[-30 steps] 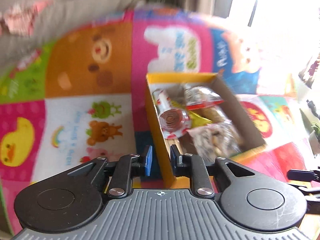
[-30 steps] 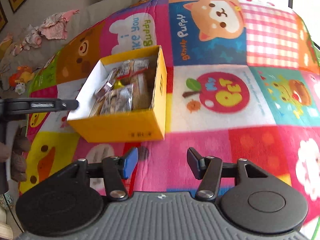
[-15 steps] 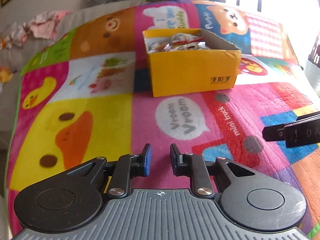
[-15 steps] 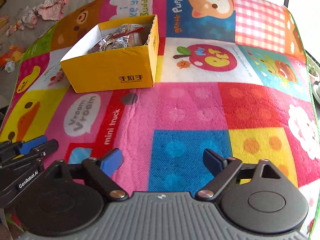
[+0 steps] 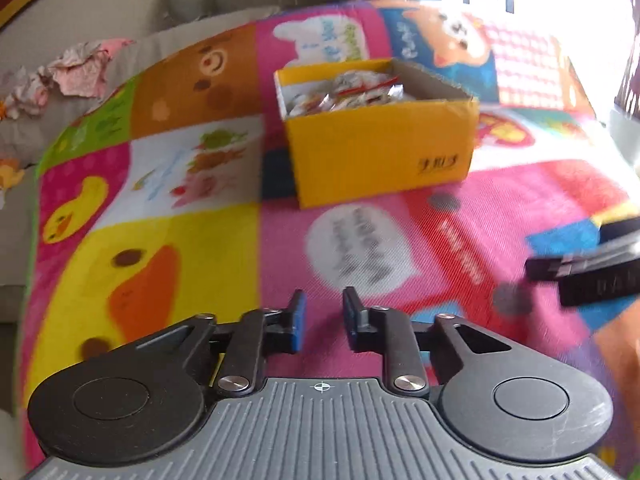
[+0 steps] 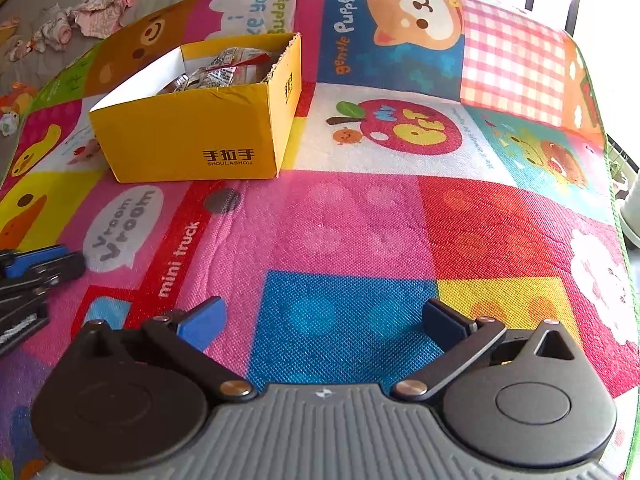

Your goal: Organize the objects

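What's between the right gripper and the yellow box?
Nothing but bare play mat between the right gripper and the yellow box, seen in the right wrist view.

Your left gripper has a ribbed grey body with a small crosshair mark, flanked by two round black housings. Silver pivot screws pin black linkage arms, and its fingers carry blue pads. Your right gripper, just beside the left gripper, has the same build: grey ribbed body, black discs, blue-padded fingertips.

The yellow box walls hide most of its snack packets.
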Demonstrator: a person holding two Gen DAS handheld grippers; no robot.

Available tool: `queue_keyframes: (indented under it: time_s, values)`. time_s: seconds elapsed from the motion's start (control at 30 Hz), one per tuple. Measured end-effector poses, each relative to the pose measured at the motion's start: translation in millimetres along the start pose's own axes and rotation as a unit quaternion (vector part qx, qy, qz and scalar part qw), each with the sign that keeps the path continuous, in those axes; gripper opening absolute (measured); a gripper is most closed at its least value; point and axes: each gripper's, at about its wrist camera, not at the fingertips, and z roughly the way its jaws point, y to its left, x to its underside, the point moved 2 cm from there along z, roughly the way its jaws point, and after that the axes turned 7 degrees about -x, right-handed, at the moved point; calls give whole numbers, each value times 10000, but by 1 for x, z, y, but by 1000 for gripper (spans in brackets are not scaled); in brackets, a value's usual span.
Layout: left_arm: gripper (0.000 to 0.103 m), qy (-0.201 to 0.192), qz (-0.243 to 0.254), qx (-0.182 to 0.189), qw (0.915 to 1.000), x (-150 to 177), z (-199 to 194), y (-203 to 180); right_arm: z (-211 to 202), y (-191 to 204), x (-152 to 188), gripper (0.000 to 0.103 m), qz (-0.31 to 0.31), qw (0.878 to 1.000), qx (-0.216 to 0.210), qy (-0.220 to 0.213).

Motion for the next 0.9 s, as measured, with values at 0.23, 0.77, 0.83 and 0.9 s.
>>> queue_keyframes:
  time_s: [0.23, 0.77, 0.83, 0.9]
  values:
    - [16, 640, -128, 843, 9943, -15, 12, 17, 1, -2, -2, 103, -79, 9998, -111, 153]
    - [102, 3, -962, -480, 9942, -3, 24, 8, -4, 0, 7, 103, -51, 9998, 11, -211]
    - [102, -121, -806, -455, 9956, -7, 28, 7, -3, 5, 7, 103, -153, 9990, 101, -399]
    - [103, -406, -450, -433, 9972, -8, 32, -2, 0, 11, 8, 103, -270, 9973, 240, -635]
